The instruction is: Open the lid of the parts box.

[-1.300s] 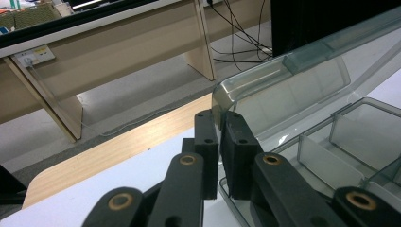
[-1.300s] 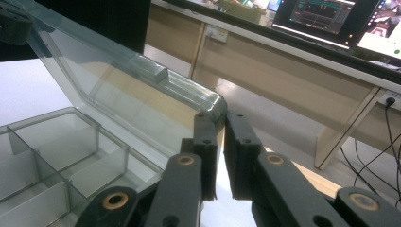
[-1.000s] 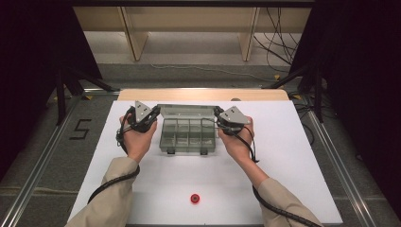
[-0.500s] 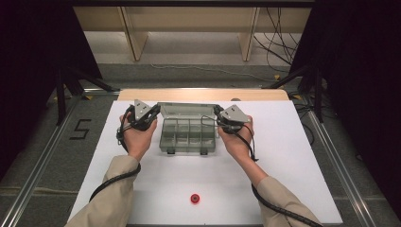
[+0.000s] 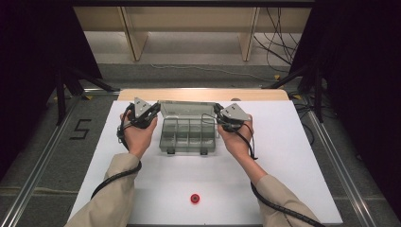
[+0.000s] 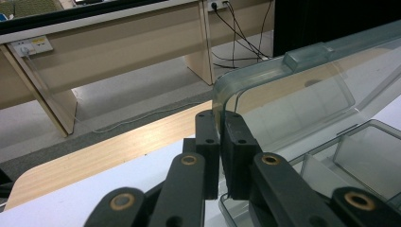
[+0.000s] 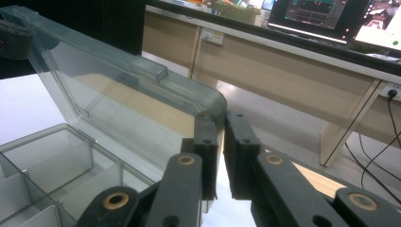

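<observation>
High view had my left gripper [image 5: 152,109] and right gripper [image 5: 218,110] at the two far corners of the clear plastic box [image 5: 188,135], which sat mid-table on the white sheet [image 5: 293,156], hinge side away from me. Both held the lid [image 5: 185,109], raised and leaning back, one corner each. My guess at why: a thin wide lid twists if lifted from one side, so two matched grips kept it square. A small red cap [image 5: 194,198] lay well apart, near my edge of the table.

Left gripper view gave what the overhead could not: my fingers [image 6: 208,142] pressed together on the rounded corner of the lid [image 6: 293,90], rim caught between them, and empty compartments [image 6: 359,161] below right. Right gripper view mirrored it, fingers [image 7: 239,142] pinching the other lid corner [image 7: 208,101], latch tab [image 7: 149,68] on the top rim, dividers [image 7: 61,165] underneath. Whether the compartments held anything small, I could not tell from above. Overhead alone showed the box's position and the cap.
</observation>
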A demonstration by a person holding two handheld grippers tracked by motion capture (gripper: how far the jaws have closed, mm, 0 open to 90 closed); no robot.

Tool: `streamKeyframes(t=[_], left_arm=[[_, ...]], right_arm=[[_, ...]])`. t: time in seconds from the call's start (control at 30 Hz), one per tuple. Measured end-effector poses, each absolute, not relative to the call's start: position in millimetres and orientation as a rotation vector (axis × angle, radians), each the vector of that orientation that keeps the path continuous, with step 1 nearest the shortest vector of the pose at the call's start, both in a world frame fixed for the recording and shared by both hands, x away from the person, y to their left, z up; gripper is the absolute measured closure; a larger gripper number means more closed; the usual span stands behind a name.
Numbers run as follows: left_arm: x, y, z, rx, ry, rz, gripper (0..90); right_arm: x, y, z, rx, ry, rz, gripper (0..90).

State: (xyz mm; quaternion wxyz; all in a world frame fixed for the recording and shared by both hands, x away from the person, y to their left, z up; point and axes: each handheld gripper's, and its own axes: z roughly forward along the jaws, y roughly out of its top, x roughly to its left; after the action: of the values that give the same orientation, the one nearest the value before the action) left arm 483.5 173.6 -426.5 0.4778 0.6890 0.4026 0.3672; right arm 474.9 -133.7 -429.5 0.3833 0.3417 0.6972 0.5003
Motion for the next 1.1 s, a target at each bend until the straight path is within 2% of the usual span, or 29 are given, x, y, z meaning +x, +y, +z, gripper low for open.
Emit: streamKeyframes(t=[1.1], left_arm=[[494.8,174.5,-426.4,1.659,0.992,0.872,85.9]], right_arm=[[483.3,-133.2,-429.2,0.885,1.756,1.289,84.4]])
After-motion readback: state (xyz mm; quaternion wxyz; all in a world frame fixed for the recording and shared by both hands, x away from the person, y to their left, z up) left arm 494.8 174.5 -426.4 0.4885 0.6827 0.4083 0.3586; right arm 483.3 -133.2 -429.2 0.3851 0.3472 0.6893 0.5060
